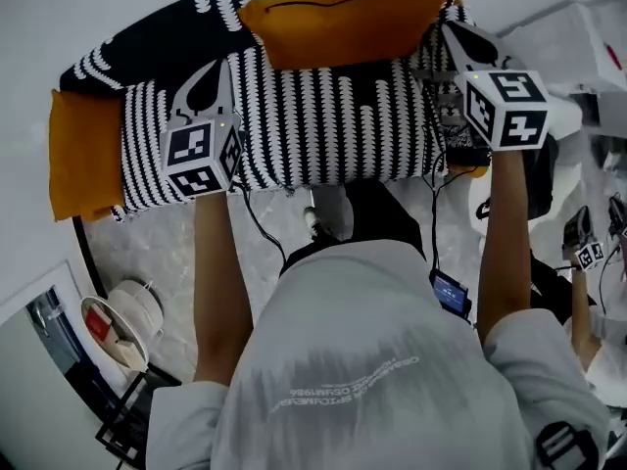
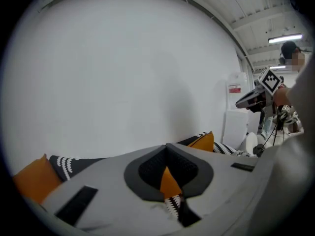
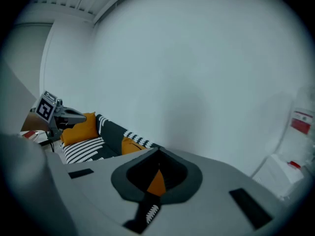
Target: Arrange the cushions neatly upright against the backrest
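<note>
Head view: I see one orange cushion upright against the backrest, long axis running left–right.
Second cushion: at the left end, long axis front to back.
Left tool: clenched, tips meeting, over the striped seat.
Right tool: clenched too, beside the orange cushion's right corner — contact unclear.

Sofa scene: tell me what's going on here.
A person holds the left hand-held gripper and right hand-held gripper above a striped sofa, both with jaws together, gripping nothing. One orange cushion leans on the backrest in the middle, with the right hand-held gripper near its corner. A second cushion sits at the sofa's left end.
</note>
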The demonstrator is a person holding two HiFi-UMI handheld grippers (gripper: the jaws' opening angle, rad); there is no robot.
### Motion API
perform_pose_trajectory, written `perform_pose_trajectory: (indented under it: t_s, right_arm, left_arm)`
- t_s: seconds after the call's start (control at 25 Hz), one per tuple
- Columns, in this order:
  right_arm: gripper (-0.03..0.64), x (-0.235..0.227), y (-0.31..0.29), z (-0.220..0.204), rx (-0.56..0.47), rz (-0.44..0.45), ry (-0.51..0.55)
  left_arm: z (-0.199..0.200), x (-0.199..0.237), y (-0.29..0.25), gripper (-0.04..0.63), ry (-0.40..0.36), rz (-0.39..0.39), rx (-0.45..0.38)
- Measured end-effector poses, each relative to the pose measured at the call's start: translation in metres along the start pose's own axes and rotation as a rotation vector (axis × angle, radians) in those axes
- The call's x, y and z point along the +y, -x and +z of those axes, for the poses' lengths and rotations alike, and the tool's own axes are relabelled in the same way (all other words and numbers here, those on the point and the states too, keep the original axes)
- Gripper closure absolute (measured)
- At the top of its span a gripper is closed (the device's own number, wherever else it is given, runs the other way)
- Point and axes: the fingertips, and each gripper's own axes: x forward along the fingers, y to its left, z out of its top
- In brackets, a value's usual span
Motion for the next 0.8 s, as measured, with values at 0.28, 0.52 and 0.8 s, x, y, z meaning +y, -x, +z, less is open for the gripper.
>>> perform_pose_trajectory:
  t_s: [0.28,0.52,0.8]
  right_arm:
    - [0.614,0.05,0.11,0.026,-0.115,-0.051,0.034]
    - [0.614,0.111,0.178,0.02,-0.147,-0.028,0.091]
    - [0.614,0.155,0.243,0.0,-0.181,-0.031,0.052]
  left_arm:
    - [0.033,-0.037,0.107,0.569,-0.094,-0.09,-0.108]
    - [0.037,-0.067,0.186,0.571,-0.049,-0.145,-0.192]
    - [0.033,-0.117,0.246,0.569,-0.121,-0.195,-0.194]
